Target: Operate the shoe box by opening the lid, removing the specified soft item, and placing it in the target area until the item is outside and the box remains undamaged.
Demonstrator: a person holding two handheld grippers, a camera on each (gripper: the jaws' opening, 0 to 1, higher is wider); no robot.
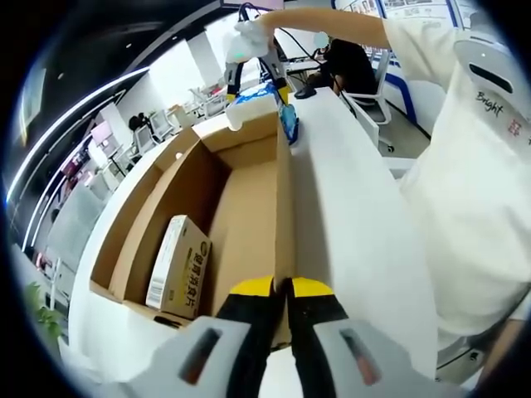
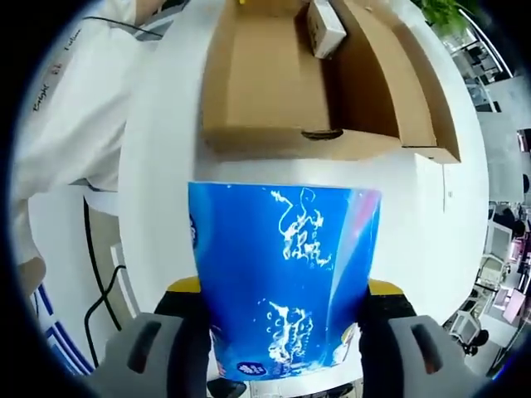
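Note:
The open cardboard shoe box lies on a white table. My left gripper is shut on the top edge of the box's right-hand wall. At the far end of the box, a gloved hand holds my right gripper with a blue soft packet in it. In the right gripper view that blue packet is clamped between the jaws of my right gripper, hanging over the table just outside the box. A small white and yellow carton still lies inside.
A person in a white shirt stands close along the table's side. The box's lid stands open on the far side. Bare white tabletop lies around the box. Office chairs and desks stand in the background.

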